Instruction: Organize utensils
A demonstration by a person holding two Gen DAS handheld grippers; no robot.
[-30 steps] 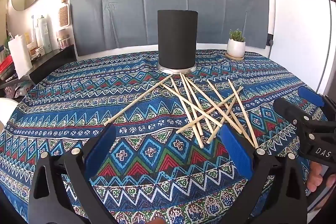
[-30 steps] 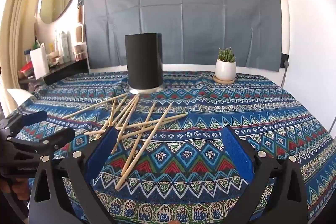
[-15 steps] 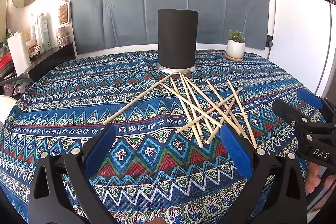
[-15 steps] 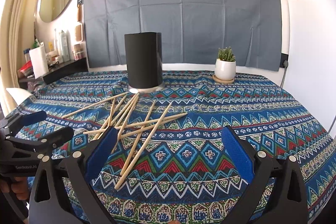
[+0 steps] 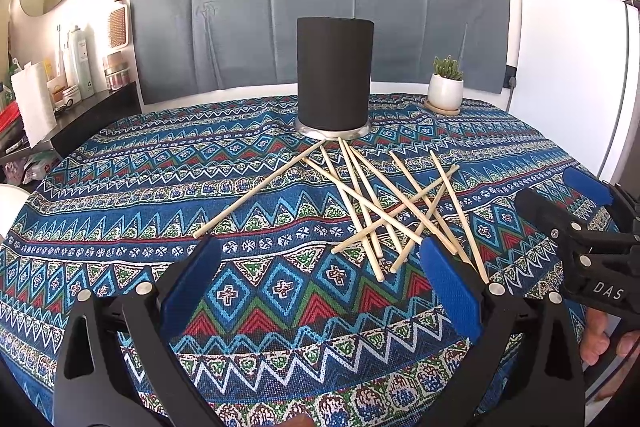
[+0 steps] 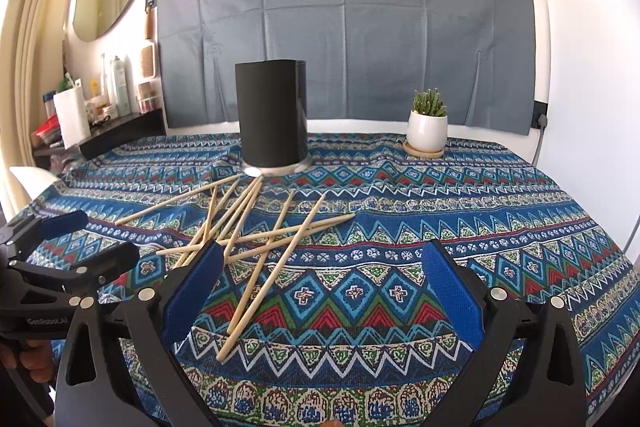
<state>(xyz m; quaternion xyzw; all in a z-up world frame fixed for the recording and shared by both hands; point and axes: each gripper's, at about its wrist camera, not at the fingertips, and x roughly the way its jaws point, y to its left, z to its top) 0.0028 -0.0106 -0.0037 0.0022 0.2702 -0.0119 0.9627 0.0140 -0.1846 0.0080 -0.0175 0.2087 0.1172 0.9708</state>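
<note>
Several wooden chopsticks [image 5: 384,203] lie crisscrossed on the patterned tablecloth [image 5: 140,195], fanning out from the base of a tall black cylindrical holder [image 5: 334,75]. My left gripper [image 5: 320,251] hovers open just in front of the pile with nothing between its blue pads. In the right wrist view the same chopsticks [image 6: 260,235] lie ahead and to the left, in front of the holder [image 6: 272,115]. My right gripper [image 6: 322,255] is open and empty, its left finger [image 6: 196,283] over the pile's near ends. Each gripper shows in the other's view: the right gripper [image 5: 552,187], the left gripper [image 6: 102,237].
A small potted succulent [image 5: 445,91] stands on a saucer at the table's back right. A white fridge [image 5: 568,75] rises beyond the right edge. A dark shelf with bottles and a paper roll [image 5: 34,103] runs along the left wall. A hand [image 5: 600,339] holds the right gripper.
Hardly anything differs: both grippers stay open with only a slight drift, and the chopsticks and holder have not moved.
</note>
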